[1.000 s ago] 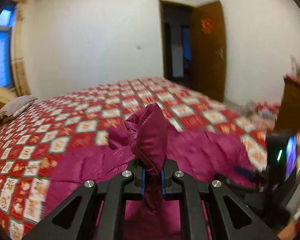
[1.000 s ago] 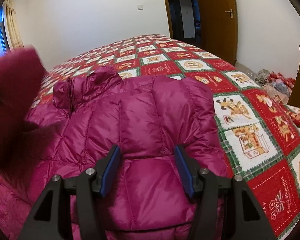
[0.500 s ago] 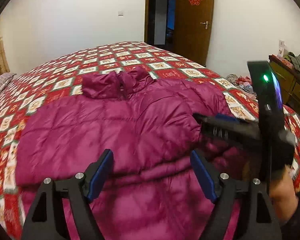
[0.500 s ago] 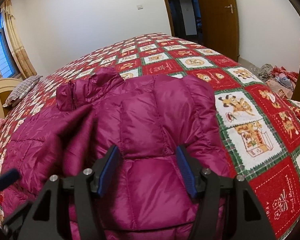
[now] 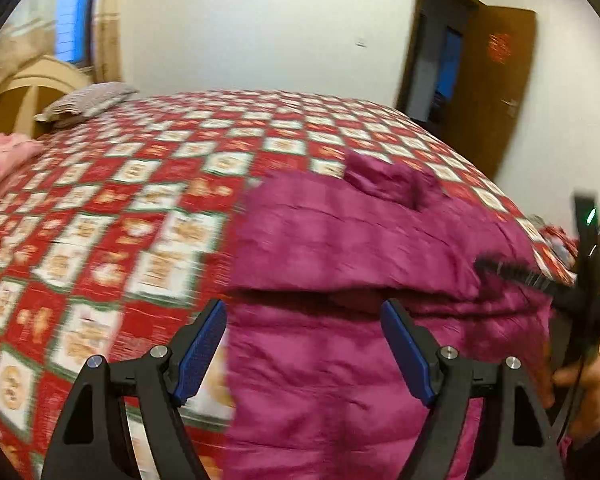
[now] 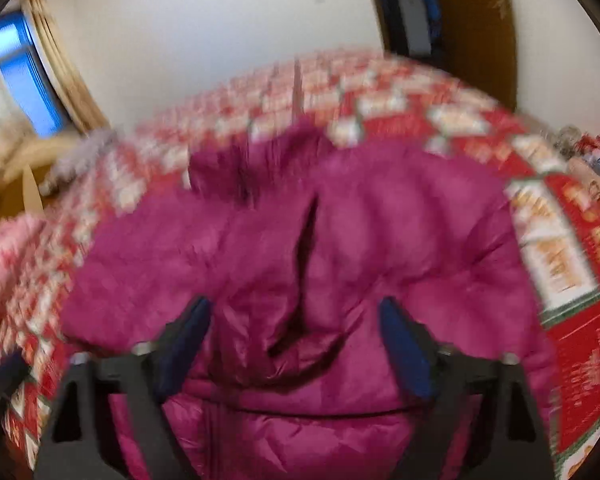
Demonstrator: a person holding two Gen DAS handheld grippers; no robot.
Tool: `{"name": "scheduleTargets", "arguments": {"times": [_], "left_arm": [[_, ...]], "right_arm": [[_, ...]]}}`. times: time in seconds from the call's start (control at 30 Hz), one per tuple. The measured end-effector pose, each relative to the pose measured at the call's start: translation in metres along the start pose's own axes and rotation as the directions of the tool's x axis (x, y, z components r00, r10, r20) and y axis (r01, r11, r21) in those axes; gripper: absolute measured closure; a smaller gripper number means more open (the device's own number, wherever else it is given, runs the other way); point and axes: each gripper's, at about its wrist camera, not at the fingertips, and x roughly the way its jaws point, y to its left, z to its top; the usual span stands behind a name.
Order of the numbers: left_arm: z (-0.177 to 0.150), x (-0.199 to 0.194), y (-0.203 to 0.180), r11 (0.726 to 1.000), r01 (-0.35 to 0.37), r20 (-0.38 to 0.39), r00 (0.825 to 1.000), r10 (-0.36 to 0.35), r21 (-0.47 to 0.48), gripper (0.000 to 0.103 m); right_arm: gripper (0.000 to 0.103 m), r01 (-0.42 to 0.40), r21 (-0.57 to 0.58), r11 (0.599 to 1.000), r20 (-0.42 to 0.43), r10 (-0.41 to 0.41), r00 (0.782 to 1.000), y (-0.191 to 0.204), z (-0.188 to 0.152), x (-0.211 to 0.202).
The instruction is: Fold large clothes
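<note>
A magenta puffer jacket (image 5: 360, 248) lies spread on the red patchwork bedspread (image 5: 120, 200), collar (image 5: 388, 180) at the far end. My left gripper (image 5: 303, 308) hovers open above the jacket's left edge, nothing between its blue pads. In the right wrist view, blurred by motion, the jacket (image 6: 400, 232) fills the middle, with a dark crease down its centre. My right gripper (image 6: 294, 304) sits low over a bunched fold; its jaws are closing with that fabric between them, and the pads stand apart from it. A hand (image 5: 580, 384) holds that gripper at the right.
A striped pillow (image 5: 88, 102) and a pink cloth (image 5: 0, 160) lie near the wooden headboard (image 5: 24, 84) at the far left. A brown door (image 5: 496, 88) stands open at the back right. Loose clutter (image 6: 592, 160) lies beyond the bed's right edge.
My left gripper has let go of the jacket fabric it held, opened wide and swung left to the jacket's edge. The right gripper has shifted over the jacket's centre fold.
</note>
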Motion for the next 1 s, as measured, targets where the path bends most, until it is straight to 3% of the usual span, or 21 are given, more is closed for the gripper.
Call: {"name": "scheduleTargets", "arguments": {"times": [0.03, 0.13, 0.33, 0.53, 0.63, 0.73, 0.77, 0.83, 0.9, 1.0], "left_arm": [[0.005, -0.004, 0.007, 1.000, -0.025, 0.013, 1.000, 0.025, -0.009, 0.023], [0.022, -0.009, 0.022, 0.998, -0.046, 0.043, 0.998, 0.048, -0.049, 0.023], [0.057, 0.005, 0.009, 0.998, -0.046, 0.065, 0.997, 0.048, -0.033, 0.023], [0.081, 0.059, -0.021, 0.984, -0.176, 0.020, 0.984, 0.176, 0.022, 0.023], [0.082, 0.099, -0.028, 0.974, -0.220, -0.036, 0.974, 0.222, 0.049, 0.023], [0.068, 0.139, -0.025, 0.957, -0.280, -0.125, 0.950, 0.287, 0.072, 0.023], [0.063, 0.147, -0.023, 0.954, -0.290, -0.145, 0.943, 0.298, 0.075, 0.023], [0.047, 0.158, -0.015, 0.954, -0.295, -0.159, 0.940, 0.301, 0.060, 0.023], [0.038, 0.160, -0.012, 0.955, -0.296, -0.138, 0.945, 0.298, 0.033, 0.023], [0.037, 0.162, -0.011, 0.951, -0.308, -0.143, 0.941, 0.307, 0.021, 0.019]], "right_arm": [[0.073, -0.010, -0.018, 1.000, -0.036, 0.010, 0.999, 0.004, -0.003, 0.007], [0.083, 0.022, -0.110, 0.994, 0.019, -0.020, 1.000, 0.017, -0.005, -0.008], [0.083, 0.088, -0.176, 0.980, 0.072, -0.076, 0.994, 0.013, -0.004, -0.035], [0.083, 0.143, -0.148, 0.979, 0.004, -0.144, 0.990, -0.011, -0.012, -0.007], [0.080, 0.126, -0.149, 0.981, -0.008, -0.129, 0.992, -0.016, -0.014, -0.004], [0.067, 0.110, -0.133, 0.985, -0.018, -0.114, 0.993, -0.022, -0.009, -0.009], [0.058, 0.110, -0.106, 0.988, -0.011, -0.111, 0.994, -0.027, -0.007, -0.016], [0.052, 0.146, -0.071, 0.987, 0.042, -0.143, 0.989, -0.032, -0.005, -0.032], [0.051, 0.209, -0.062, 0.976, 0.134, -0.199, 0.971, -0.028, 0.000, -0.053], [0.051, 0.196, -0.082, 0.977, 0.205, -0.176, 0.963, -0.011, 0.009, -0.065]]}}
